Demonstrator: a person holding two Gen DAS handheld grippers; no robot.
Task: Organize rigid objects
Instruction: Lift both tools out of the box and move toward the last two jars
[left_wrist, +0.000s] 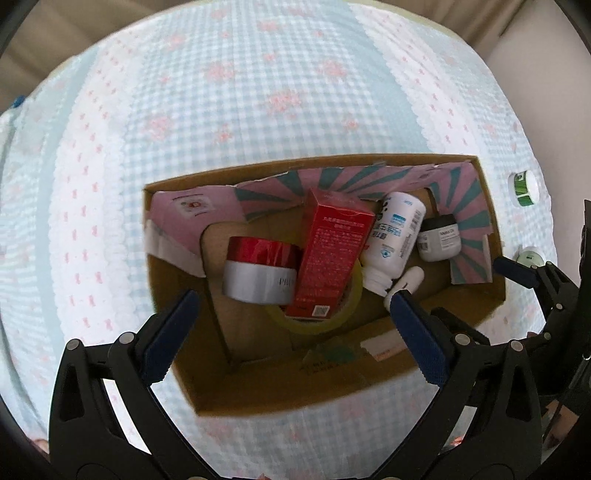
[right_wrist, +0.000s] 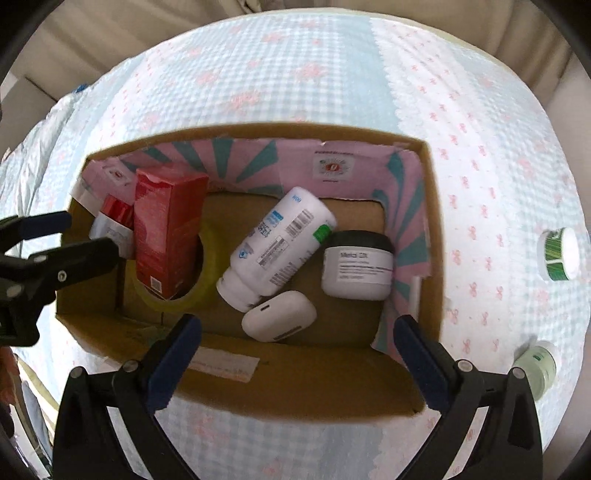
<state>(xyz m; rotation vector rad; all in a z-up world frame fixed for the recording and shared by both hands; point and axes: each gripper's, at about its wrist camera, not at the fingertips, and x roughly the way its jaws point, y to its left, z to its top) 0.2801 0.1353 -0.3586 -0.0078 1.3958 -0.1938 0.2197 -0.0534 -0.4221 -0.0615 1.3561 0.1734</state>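
Observation:
An open cardboard box (left_wrist: 369, 373) (right_wrist: 295, 384) sits on a checked bedspread. Inside lie a red carton (left_wrist: 328, 254) (right_wrist: 166, 229) leaning on a roll of yellow tape (left_wrist: 347, 314) (right_wrist: 207, 273), a red-and-silver jar (left_wrist: 258, 273) (right_wrist: 112, 221), a white bottle (left_wrist: 395, 236) (right_wrist: 280, 243), a white case (left_wrist: 404, 282) (right_wrist: 279, 314) and a grey jar with a dark lid (left_wrist: 439, 236) (right_wrist: 356, 264). My left gripper (left_wrist: 295, 325) is open and empty above the box's near left part. My right gripper (right_wrist: 295, 347) is open and empty above the box's near wall.
Two small green-and-white containers lie on the bedspread to the right of the box: one farther away (left_wrist: 524, 188) (right_wrist: 559, 254), one nearer (left_wrist: 530, 254) (right_wrist: 537, 365). The bedspread (left_wrist: 258, 92) (right_wrist: 295, 74) stretches beyond the box. Beige furniture borders the far edge.

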